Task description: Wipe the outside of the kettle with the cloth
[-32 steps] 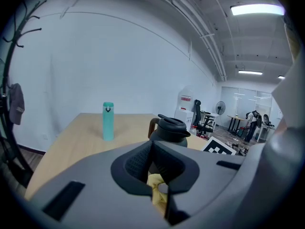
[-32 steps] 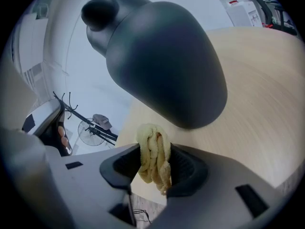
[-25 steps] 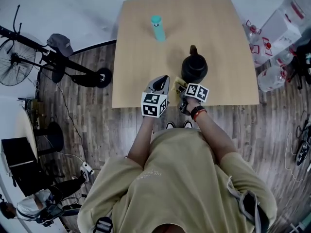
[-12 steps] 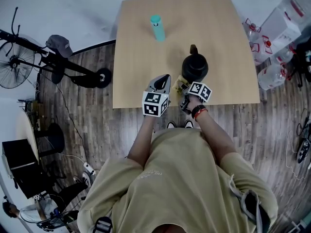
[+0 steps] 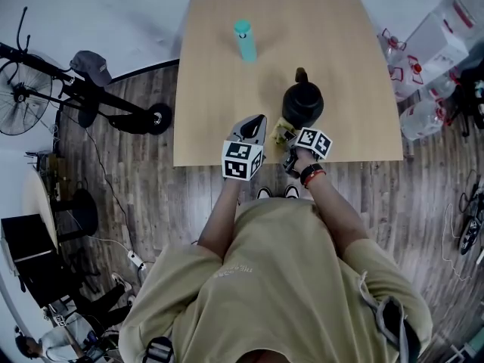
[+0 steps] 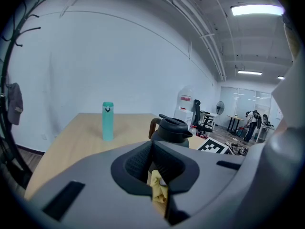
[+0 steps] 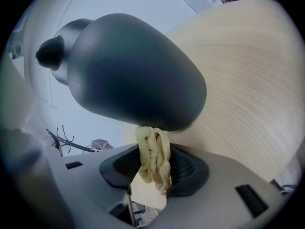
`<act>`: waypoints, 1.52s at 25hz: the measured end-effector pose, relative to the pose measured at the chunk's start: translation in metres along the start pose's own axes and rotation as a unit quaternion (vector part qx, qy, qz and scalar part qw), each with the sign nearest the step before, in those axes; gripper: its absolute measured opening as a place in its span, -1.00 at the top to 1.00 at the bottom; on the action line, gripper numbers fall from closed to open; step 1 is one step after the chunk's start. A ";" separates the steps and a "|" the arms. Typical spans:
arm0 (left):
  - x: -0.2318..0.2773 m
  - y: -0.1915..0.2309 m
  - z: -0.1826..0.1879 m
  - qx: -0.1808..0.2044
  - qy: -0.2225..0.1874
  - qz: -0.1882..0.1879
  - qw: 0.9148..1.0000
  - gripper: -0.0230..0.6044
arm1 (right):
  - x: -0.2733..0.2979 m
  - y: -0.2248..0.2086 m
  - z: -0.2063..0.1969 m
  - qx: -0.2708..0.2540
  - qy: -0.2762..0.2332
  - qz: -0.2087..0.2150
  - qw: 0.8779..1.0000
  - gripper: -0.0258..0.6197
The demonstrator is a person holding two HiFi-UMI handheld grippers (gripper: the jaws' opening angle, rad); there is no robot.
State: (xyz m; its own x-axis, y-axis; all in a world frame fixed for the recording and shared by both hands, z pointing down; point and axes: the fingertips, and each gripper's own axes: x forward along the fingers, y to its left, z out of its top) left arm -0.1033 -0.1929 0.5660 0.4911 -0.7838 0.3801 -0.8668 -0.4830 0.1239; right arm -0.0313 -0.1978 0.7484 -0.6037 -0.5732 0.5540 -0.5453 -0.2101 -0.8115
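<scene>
A black kettle (image 5: pixel 302 104) with a brown handle stands near the front right of the wooden table (image 5: pixel 219 97). My right gripper (image 5: pixel 292 137) is shut on a bunched yellow cloth (image 5: pixel 283 132), just in front of the kettle's near side. In the right gripper view the cloth (image 7: pixel 153 159) sticks out of the right gripper (image 7: pixel 153 165) and touches the lower wall of the kettle (image 7: pixel 133 70). My left gripper (image 5: pixel 259 124) hovers left of the cloth, jaws together. The left gripper (image 6: pixel 152 159) has a yellow scrap (image 6: pixel 157 190) low in its slit, and I cannot tell if it is pinched. Beyond it stands the kettle (image 6: pixel 171 129).
A teal bottle (image 5: pixel 243 42) stands upright at the table's far left and shows as the teal bottle (image 6: pixel 107 120) in the left gripper view. A floor fan (image 5: pixel 19 100) stands left of the table. Large water jugs (image 5: pixel 439 40) stand to its right.
My right gripper with the cloth has edged slightly to the right along the kettle's near side. The left gripper has barely moved.
</scene>
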 end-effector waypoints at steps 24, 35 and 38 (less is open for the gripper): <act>0.023 -0.044 -0.003 0.013 0.011 -0.033 0.999 0.85 | -0.040 -0.034 0.010 -0.035 0.040 -0.012 0.998 0.39; 0.035 -0.053 -0.003 0.014 0.017 -0.039 0.999 0.85 | -0.062 -0.048 0.030 -0.117 0.099 -0.037 0.988 0.39; 0.038 -0.054 -0.002 0.017 0.018 -0.041 0.999 0.85 | -0.069 -0.053 0.038 -0.135 0.111 -0.041 0.984 0.39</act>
State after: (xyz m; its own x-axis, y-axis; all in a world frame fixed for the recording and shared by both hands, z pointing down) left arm -0.0382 -0.1952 0.5758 0.5566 -0.7265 0.4029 -0.8199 -0.5585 0.1257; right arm 0.0613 -0.1767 0.7461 -0.6467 -0.3700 0.6670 -0.7143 -0.0127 -0.6997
